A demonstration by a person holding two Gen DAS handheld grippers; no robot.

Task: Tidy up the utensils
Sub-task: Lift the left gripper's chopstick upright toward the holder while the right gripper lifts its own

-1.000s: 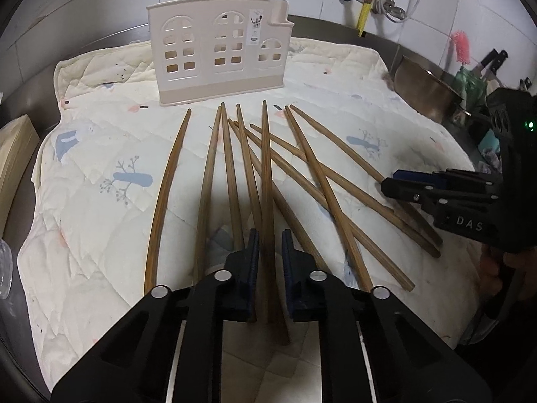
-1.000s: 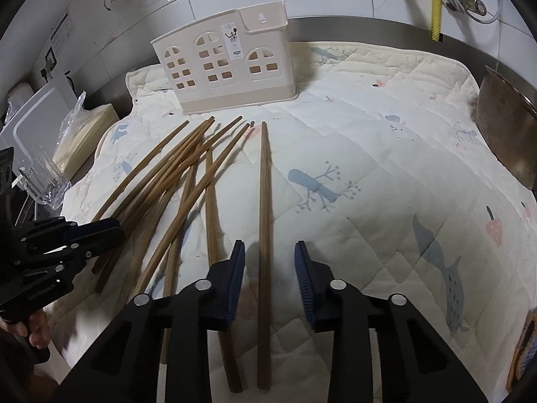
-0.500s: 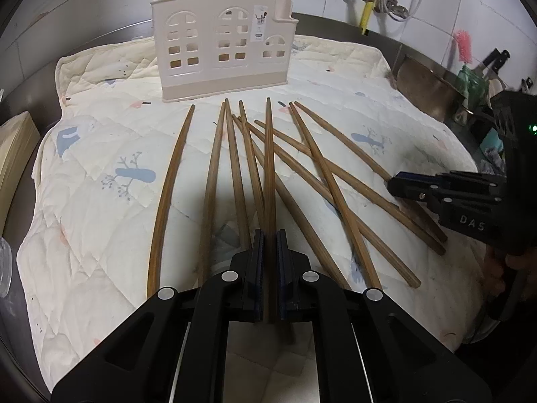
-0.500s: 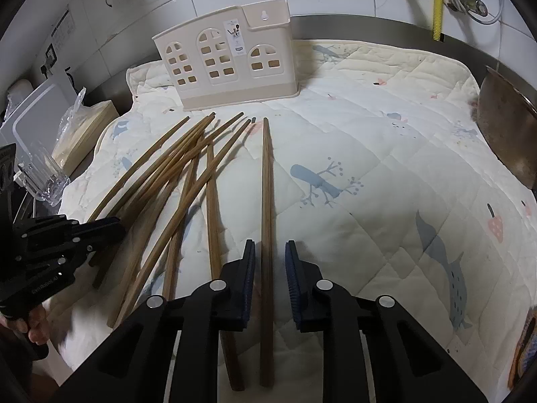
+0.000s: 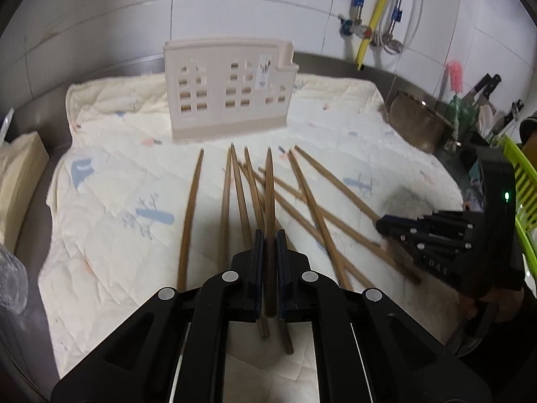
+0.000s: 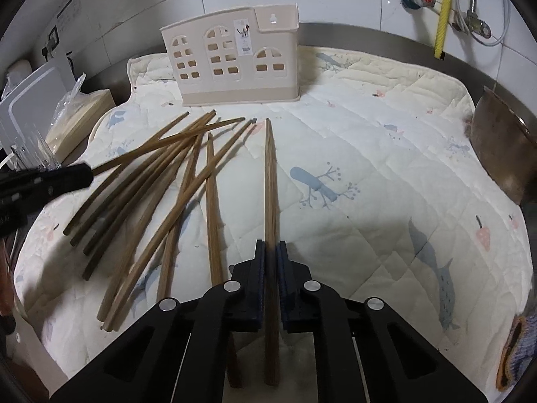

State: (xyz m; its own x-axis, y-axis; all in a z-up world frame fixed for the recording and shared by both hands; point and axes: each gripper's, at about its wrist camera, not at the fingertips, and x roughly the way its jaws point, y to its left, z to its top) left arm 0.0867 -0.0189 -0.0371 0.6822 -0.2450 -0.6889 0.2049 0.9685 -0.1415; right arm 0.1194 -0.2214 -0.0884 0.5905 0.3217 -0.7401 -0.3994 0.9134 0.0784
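Observation:
Several long brown wooden chopsticks (image 5: pixel 231 201) lie fanned on a quilted cream mat (image 5: pixel 117 181), in front of a beige house-shaped utensil holder (image 5: pixel 228 90) that stands upright at the back. My left gripper (image 5: pixel 267 235) is shut on one chopstick (image 5: pixel 269 188), lifted and pointing at the holder. My right gripper (image 6: pixel 271 247) is shut on another chopstick (image 6: pixel 270 174), its tip raised off the mat (image 6: pixel 386 154) and pointing right of the holder (image 6: pixel 231 57). Each gripper shows at the side of the other's view.
A metal bowl (image 5: pixel 419 124) leans at the mat's right edge, with knives and a pink brush behind it. A green rack (image 5: pixel 523 181) is at far right. Plastic boxes and a wrapped bundle (image 6: pixel 80 117) sit to the left. Tiled wall with pipes behind.
Both grippers closed on a chopstick each, then lifted them. The left gripper rose and tilted up, so the holder and wall now appear closer.

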